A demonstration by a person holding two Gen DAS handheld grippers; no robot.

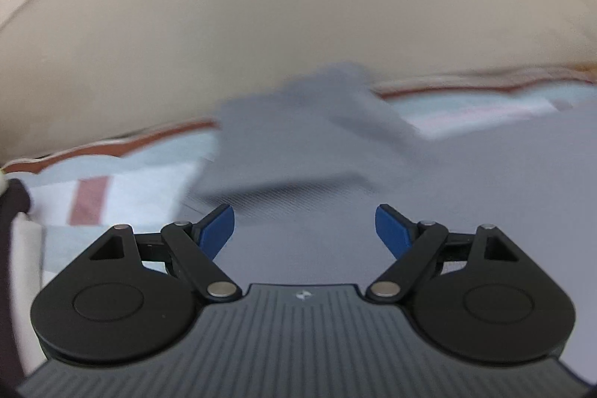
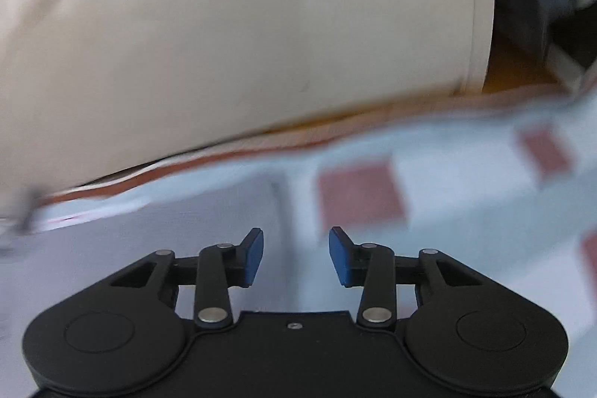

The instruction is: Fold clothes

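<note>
Grey garment (image 1: 373, 174) spread flat on checked bedsheet (image 1: 123, 181), light blue and white with red-brown squares; beige headboard or wall (image 1: 261, 6) behind. One part of the garment, likely a sleeve or corner (image 1: 317, 107), already turned over onto the body, lying diagonal at the far side. Heavy blur, so edges only rough.

Left gripper (image 1: 304, 230) above the grey cloth, jaws released and wide, blue pads (image 1: 218, 228) clear of fabric, nothing between them.

Right gripper (image 2: 296, 256) over a pale grey-lilac patch, probably the same garment (image 2: 149, 248), right by its edge where the checked sheet (image 2: 466, 211) starts. Jaws partly apart, nothing pinched between the pads (image 2: 253, 258); the garment edge runs roughly up the gap but not gripped.

Step in hand, as a judgement: between folds, both grippers free, repositioning for the next grasp. Fold partly done at most; most of the garment still flat.

Next move probably calls for: dropping each gripper onto an edge or corner of the cloth, one layer only, not the sheet underneath; clenching on it; then lifting and carrying it across. Risk: catching the bedsheet along with the garment, since both lie flush.
</note>
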